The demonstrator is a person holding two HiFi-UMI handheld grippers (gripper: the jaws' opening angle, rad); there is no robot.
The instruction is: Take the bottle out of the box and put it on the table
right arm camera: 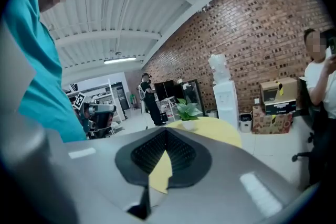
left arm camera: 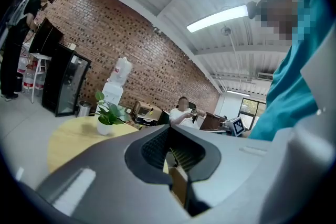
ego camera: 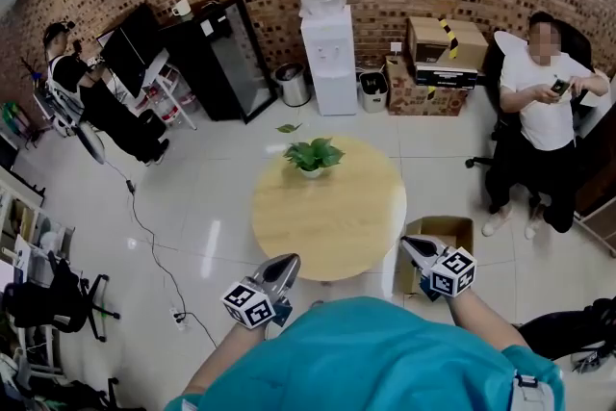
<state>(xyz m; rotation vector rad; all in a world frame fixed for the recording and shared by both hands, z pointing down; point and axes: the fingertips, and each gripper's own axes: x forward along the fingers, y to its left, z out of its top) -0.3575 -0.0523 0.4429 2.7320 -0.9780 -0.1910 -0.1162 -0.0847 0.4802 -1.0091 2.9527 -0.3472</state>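
An open cardboard box (ego camera: 439,230) stands on the floor just right of the round wooden table (ego camera: 327,218). No bottle shows in it, and my right gripper covers part of its opening. My left gripper (ego camera: 290,259) hovers by the table's near edge, shut and holding nothing. My right gripper (ego camera: 405,243) hangs over the box's near left corner, also shut and holding nothing. In the left gripper view the closed left gripper (left arm camera: 169,130) points across the table (left arm camera: 68,139). In the right gripper view the closed right gripper (right arm camera: 165,131) faces the table (right arm camera: 216,131).
A small potted plant (ego camera: 311,156) sits at the table's far edge. A seated person (ego camera: 539,111) is at the right; another person (ego camera: 82,87) stands at the left. A water dispenser (ego camera: 327,58), a black cabinet (ego camera: 217,58) and stacked boxes (ego camera: 438,63) line the brick wall.
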